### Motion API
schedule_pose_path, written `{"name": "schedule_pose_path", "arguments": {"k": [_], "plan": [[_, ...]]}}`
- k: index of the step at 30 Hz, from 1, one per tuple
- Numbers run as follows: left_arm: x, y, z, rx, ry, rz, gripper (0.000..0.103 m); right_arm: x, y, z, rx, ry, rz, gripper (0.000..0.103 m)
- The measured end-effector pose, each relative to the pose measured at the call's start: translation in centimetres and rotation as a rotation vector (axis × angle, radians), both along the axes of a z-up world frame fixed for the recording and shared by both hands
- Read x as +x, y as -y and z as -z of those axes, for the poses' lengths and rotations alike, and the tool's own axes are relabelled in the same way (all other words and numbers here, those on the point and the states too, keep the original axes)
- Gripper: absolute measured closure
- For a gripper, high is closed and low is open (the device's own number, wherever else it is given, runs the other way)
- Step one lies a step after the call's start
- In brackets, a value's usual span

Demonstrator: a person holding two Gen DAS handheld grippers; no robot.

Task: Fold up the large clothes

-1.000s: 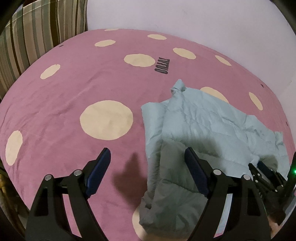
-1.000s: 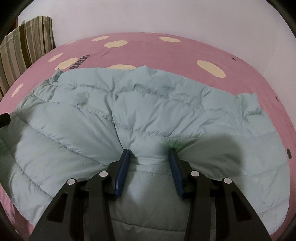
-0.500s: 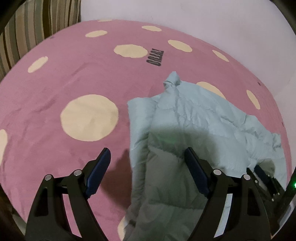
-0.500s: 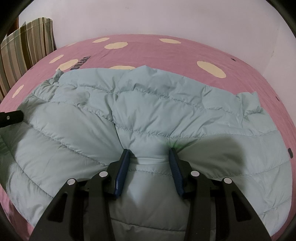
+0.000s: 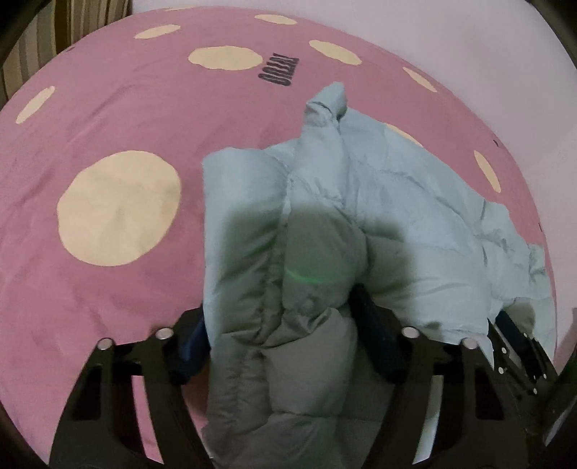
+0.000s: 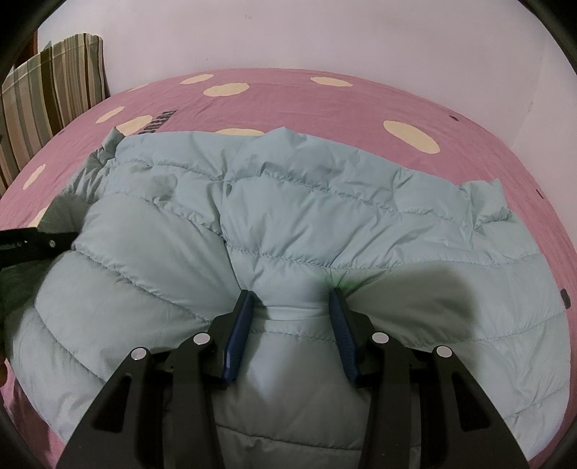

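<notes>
A pale blue-green quilted puffer jacket [image 5: 378, 202] lies on the pink bed. My left gripper [image 5: 279, 317] has its blue-padded fingers on either side of a thick bunch of the jacket's left edge, with the fabric squeezed between them. In the right wrist view the jacket [image 6: 324, 216] spreads wide across the bed, and my right gripper [image 6: 291, 303] is shut on a pinched fold of it near the front edge. The left gripper's black frame [image 6: 32, 245] shows at the jacket's left side.
The bed has a pink cover with cream dots [image 5: 119, 209] and dark lettering [image 5: 277, 72]. A striped pillow [image 6: 54, 90] leans at the far left. A white wall [image 6: 324, 32] runs behind the bed.
My left gripper has moved right onto the jacket's left edge and closed in on a bunch of it. The right gripper has kept its hold and hardly moved.
</notes>
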State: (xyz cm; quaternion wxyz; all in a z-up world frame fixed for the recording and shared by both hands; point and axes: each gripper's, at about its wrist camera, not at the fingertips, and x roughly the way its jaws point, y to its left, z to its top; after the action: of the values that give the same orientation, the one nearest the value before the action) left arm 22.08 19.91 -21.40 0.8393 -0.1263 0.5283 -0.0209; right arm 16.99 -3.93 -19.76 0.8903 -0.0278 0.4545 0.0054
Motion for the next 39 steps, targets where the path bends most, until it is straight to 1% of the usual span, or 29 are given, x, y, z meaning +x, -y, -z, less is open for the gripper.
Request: {"name": "schedule_pose_path", "arguments": {"k": [1,2,3,4,5,6,8,12,18,21,23,26,28,31,35,39], "plan": [[0.0,0.3,0.0,-0.006,0.007,0.018,0.051,0.0,0.0,0.0,-0.002,0.001,0.001,0.059],[0.0,0.6,-0.1,-0.013,0.012,0.037,0.061,0.0,0.0,0.0,-0.004,0.002,0.001,0.059],[-0.1,0.8,-0.2,-0.016,0.016,0.046,0.065,0.1,-0.1,0.0,-0.006,0.004,0.001,0.059],[-0.1,1.0,-0.3,-0.023,0.023,0.052,0.075,0.0,-0.1,0.0,-0.008,0.005,0.002,0.059],[-0.2,1.1,-0.6,-0.031,0.03,0.053,0.083,0.1,-0.1,0.0,-0.01,0.006,0.002,0.059],[-0.3,1.3,-1.0,-0.035,0.037,0.053,0.085,0.1,-0.2,0.0,-0.011,0.007,0.002,0.059],[-0.6,1.8,-1.8,-0.016,0.057,0.053,0.09,0.3,-0.2,0.0,-0.013,0.008,0.003,0.059],[-1.8,3.2,-4.2,0.047,0.116,0.063,0.092,0.2,-0.5,0.2,-0.018,0.011,0.006,0.059],[-3.0,4.9,-8.5,0.057,0.189,0.077,0.093,0.5,-0.4,0.1,-0.001,0.015,0.011,0.059],[-3.7,6.6,-10.9,0.079,0.229,0.089,0.093,0.4,0.3,-1.0,0.014,0.039,0.007,0.058],[-4.2,8.0,-12.4,0.091,0.258,0.102,0.093,0.0,0.8,-1.6,0.007,0.05,0.017,0.052],[-4.8,10.2,-14.1,0.096,0.287,0.131,0.093,-0.6,3.1,-3.8,0.015,0.098,0.05,0.048],[-5.2,11.8,-14.7,0.114,0.303,0.148,0.093,-1.0,4.5,-4.8,0.01,0.114,0.066,0.048],[-5.5,14.6,-15.5,0.126,0.32,0.181,0.093,-1.7,7.8,-6.0,0.037,0.127,0.112,0.048],[-5.8,18.4,-15.7,0.169,0.333,0.214,0.093,-2.2,11.4,-6.3,0.054,0.126,0.164,0.048],[-5.9,22.7,-15.0,0.195,0.329,0.259,0.093,-2.7,15.0,-6.1,0.067,0.12,0.211,0.048]]}}
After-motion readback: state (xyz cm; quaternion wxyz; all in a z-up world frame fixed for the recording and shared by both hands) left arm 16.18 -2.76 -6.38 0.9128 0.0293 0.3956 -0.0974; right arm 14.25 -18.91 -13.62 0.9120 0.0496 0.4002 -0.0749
